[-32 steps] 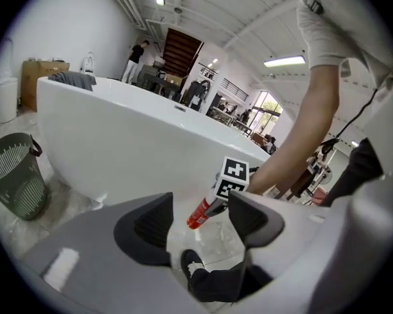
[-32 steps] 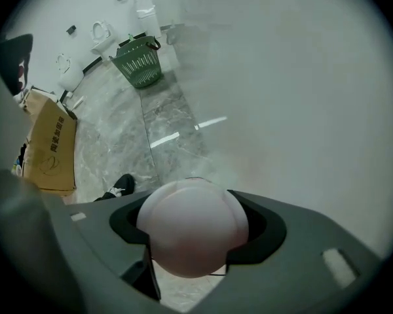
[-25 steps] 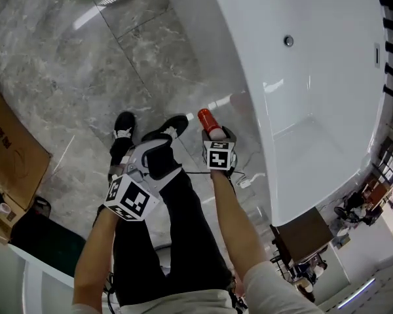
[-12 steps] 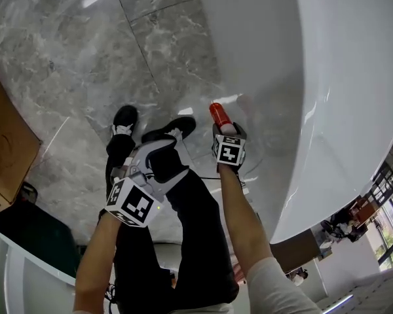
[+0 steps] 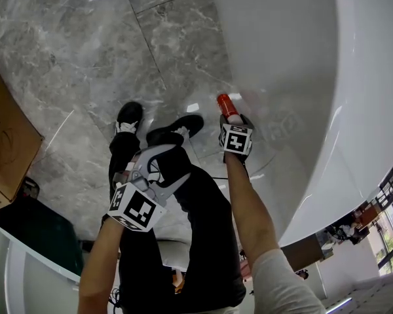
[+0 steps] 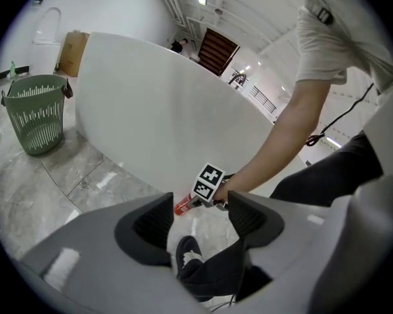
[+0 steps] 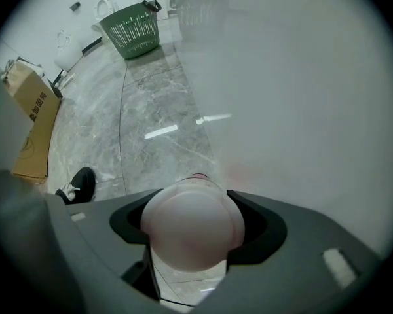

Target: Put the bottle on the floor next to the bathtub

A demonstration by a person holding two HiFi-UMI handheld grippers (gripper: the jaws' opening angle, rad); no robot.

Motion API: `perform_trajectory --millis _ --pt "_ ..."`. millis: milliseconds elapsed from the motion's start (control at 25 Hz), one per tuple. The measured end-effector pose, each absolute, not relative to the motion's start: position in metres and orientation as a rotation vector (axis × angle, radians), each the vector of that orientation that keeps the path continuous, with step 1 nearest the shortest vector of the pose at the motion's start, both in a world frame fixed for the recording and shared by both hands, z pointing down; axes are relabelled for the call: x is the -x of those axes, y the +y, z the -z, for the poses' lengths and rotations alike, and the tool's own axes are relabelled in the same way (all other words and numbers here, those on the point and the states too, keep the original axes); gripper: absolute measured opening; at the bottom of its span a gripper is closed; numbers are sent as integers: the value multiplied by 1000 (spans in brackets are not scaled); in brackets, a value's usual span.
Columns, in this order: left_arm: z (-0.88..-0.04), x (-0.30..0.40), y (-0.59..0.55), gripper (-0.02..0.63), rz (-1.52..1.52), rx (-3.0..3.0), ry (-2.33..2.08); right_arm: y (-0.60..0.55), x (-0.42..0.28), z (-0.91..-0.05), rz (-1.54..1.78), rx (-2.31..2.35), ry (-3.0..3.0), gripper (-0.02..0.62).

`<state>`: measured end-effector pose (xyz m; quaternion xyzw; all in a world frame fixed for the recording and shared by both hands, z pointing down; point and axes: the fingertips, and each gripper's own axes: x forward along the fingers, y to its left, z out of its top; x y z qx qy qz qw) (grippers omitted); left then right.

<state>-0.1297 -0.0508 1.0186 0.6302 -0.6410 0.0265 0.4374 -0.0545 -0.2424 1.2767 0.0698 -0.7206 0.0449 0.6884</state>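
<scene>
The bottle [image 5: 226, 106] is red at its far end and pale where it is held, and it hangs just above the grey floor beside the white bathtub [image 5: 295, 70]. My right gripper [image 5: 231, 120] points down and is shut on it. In the right gripper view the bottle's pale rounded end [image 7: 191, 222] fills the gap between the jaws of my right gripper [image 7: 191, 235]. My left gripper [image 5: 162, 165] is open and holds nothing, over the person's dark trouser leg. The left gripper view shows the bottle [image 6: 183, 205] beyond my left gripper [image 6: 200, 222], close to the bathtub [image 6: 157, 110].
The person's black shoes [image 5: 128, 116] [image 5: 178, 127] stand on the marble floor [image 5: 85, 64] left of the bottle. A cardboard box [image 5: 6, 142] leans at the far left. A green basket [image 6: 34, 113] stands by the tub's far end, also in the right gripper view, basket [image 7: 131, 25].
My right gripper has sunk toward the floor with the bottle and sits closer to the tub wall. My left gripper has come down too, still open.
</scene>
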Motion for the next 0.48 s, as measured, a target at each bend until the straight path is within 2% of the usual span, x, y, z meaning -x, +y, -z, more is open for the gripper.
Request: perform_trajectory --millis 480 --pt "-985 129 -83 313 -190 -1749 -1469 -234 65 -1221 -208 -231 -1660 284"
